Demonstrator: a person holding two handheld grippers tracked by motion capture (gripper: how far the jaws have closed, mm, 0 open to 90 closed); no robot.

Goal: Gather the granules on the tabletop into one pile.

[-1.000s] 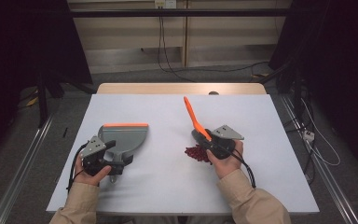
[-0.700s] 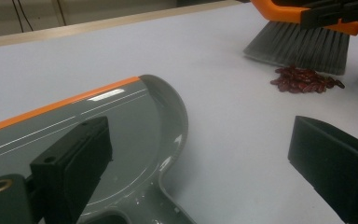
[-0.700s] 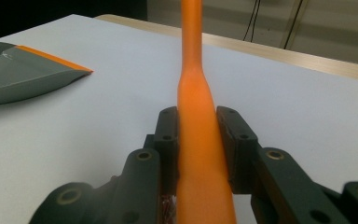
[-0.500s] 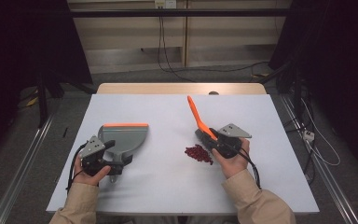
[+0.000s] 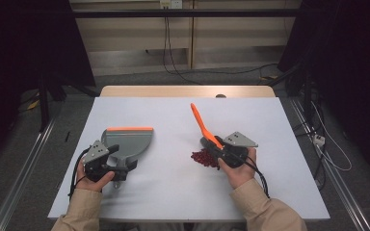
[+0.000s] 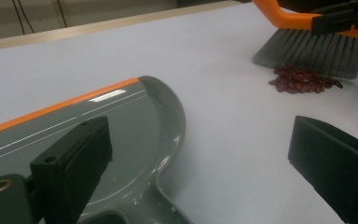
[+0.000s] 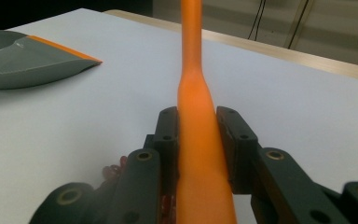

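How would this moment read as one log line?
right gripper: shut on brush | beans: piled under bristles | left gripper: open at dustpan

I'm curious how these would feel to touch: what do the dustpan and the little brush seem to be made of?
The dustpan looks like hard moulded plastic, grey and glossy: it shows bright reflections, and an orange strip runs along its front lip. The brush has a smooth orange handle, probably plastic too, with a soft sheen, and fine grey bristles, likely synthetic fibre.
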